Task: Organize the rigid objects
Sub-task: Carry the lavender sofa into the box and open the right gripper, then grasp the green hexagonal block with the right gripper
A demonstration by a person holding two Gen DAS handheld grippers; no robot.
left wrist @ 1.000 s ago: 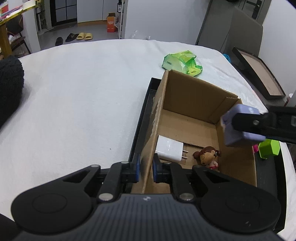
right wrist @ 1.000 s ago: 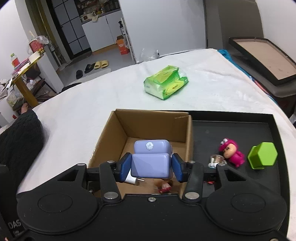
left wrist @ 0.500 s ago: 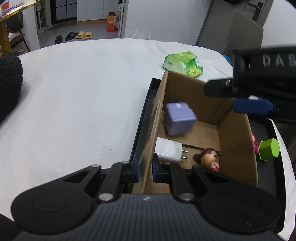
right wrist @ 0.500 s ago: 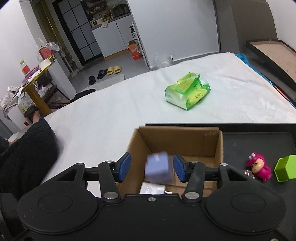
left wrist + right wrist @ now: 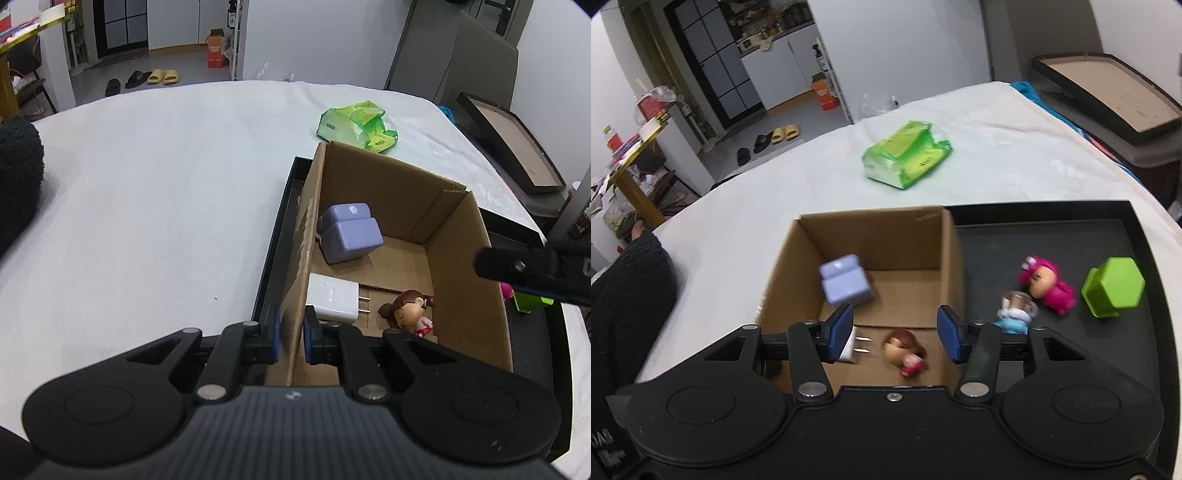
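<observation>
- The left gripper (image 5: 291, 335) is clamped on the near-left wall of the cardboard box (image 5: 461, 236) — one pad outside, one inside — steadying it on the black tray (image 5: 1052, 210).
- Inside the box, against that left wall, lies the lavender adapter (image 5: 351, 233); nearer the camera sit a white charger (image 5: 332, 297), prongs pointing right, and a brown-haired doll (image 5: 408, 312).
- The right gripper (image 5: 895, 332) hovers over the box's near edge with its jaws parted and nothing between them.
- On the tray right of the box: a small blue-and-clear figure (image 5: 1015, 308), just beside it a pink figure (image 5: 1047, 282), then a green hexagonal block (image 5: 1113, 282).
- These look like light, hard plastic — smooth and likely slippery. The block's flat opposite faces seem the surest hold; the rounded figures are probably best pinched across the body.
</observation>
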